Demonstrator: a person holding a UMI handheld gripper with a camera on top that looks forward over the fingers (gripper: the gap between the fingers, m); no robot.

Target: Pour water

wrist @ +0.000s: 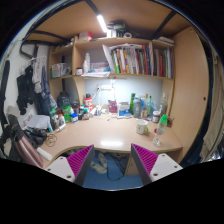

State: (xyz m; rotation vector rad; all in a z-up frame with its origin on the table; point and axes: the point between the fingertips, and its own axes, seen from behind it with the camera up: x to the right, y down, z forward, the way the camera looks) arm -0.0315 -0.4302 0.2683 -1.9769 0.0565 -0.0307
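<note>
Pink-padded jaws spread, empty; wooden desk [105,133] beyond, cluttered with small bottles [133,104]; details indistinct.

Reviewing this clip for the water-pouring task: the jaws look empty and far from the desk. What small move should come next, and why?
Probably a move forward toward the desk. The gripper is open, its jaws wide apart with nothing between them, and the cluttered desk under the bookshelf lies well beyond them. Bottles and cups there are too small to tell which holds water, so closing in comes first.

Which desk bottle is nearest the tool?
The green-topped bottle at the desk's right end; the others stand farther back. Tool open, holding nothing.
</note>
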